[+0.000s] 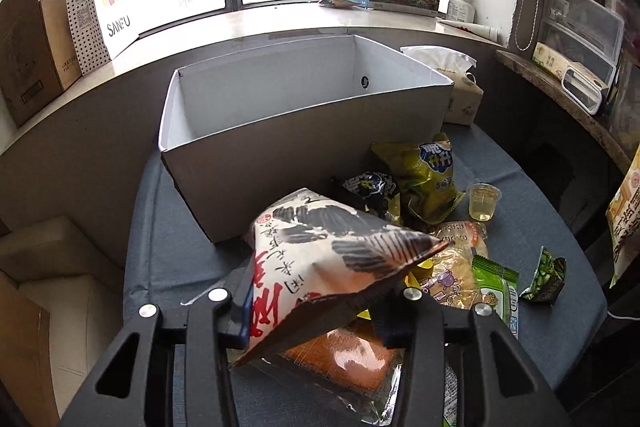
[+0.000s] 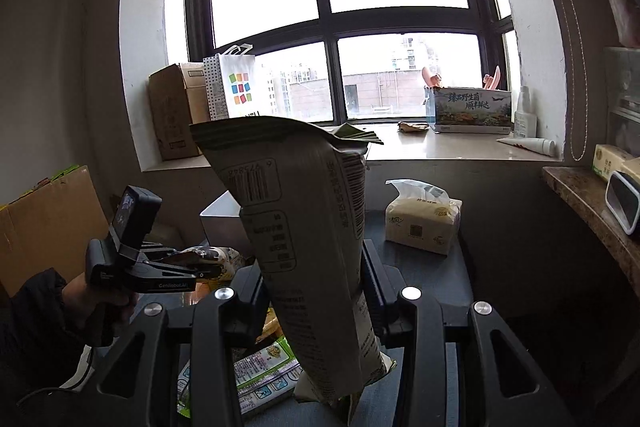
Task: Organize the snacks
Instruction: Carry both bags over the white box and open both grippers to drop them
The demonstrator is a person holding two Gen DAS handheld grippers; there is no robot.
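Two crinkly bags (image 1: 320,259) (image 2: 304,247) gripped (probably foil)

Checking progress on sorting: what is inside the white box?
The white box shows only bare inner walls; no snacks visible. Its floor is hidden behind the near wall.

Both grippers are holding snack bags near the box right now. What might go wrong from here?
1. The left gripper pinches only the edge of the white ink-print bag, which tilts; it may slip before reaching the white box.
2. The right gripper holds the tall grey bag upright, blocking much of its camera's view of the box.
3. Both grippers are close together, so they may collide heading for the box.
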